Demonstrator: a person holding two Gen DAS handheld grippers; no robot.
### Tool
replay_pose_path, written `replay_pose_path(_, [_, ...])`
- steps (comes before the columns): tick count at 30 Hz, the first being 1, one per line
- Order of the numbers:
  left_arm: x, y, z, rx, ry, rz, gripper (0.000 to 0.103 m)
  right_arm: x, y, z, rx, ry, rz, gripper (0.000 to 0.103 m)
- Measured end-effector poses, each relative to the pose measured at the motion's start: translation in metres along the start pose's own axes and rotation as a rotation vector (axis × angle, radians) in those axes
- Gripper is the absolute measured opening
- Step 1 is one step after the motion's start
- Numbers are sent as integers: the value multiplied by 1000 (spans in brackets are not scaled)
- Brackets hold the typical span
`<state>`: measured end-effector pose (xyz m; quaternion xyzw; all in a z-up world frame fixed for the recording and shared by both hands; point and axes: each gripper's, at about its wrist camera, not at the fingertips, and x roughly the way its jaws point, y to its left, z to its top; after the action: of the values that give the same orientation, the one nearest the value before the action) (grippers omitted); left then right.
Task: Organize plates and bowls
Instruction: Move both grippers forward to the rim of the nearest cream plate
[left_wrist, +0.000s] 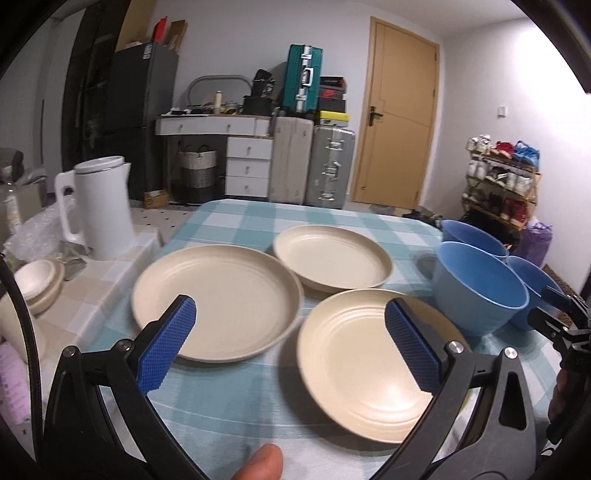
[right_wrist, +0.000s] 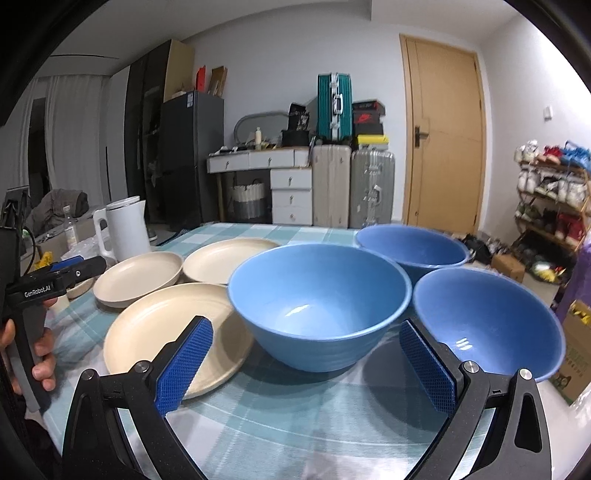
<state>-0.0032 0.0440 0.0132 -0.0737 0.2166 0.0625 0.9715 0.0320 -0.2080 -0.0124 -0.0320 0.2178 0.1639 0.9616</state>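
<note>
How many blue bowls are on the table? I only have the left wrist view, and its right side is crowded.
Observer: Three, none nested: the near-left bowl, the near-right bowl and the far bowl.
Operator: Right gripper state? I only catch its edge.
Observer: The right gripper is wide open, holds nothing and points at the near-left bowl.
Operator: Anything inside the bowls?
Observer: No, the right wrist view looks into all three and they are empty.
</note>
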Motion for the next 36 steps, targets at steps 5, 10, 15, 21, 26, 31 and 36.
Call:
replay_pose_path(5, [-3,15,7,-8,36,28,102,9,17,11,-3,35,39,103])
replay_pose_path(10, [0,21,12,7,76,34,102,18,32,26,11,59,88,103])
replay_pose_path(15, [4,28,19,-6,103,75,102,28,45,42,28,76,127,103])
replay_pose_path(21, [10,41,30,-20,129,112,102,36,65,64,6,59,152,103])
replay_pose_path(26, [18,53,39,-37,145,122,102,50,83,84,-12,62,169,103])
replay_pose_path(31, [29,63,49,-38,139,145,102,71,98,97,-16,85,178,103])
replay_pose_path(36, [42,74,62,-39,152,160,102,97,115,102,-30,124,186,103])
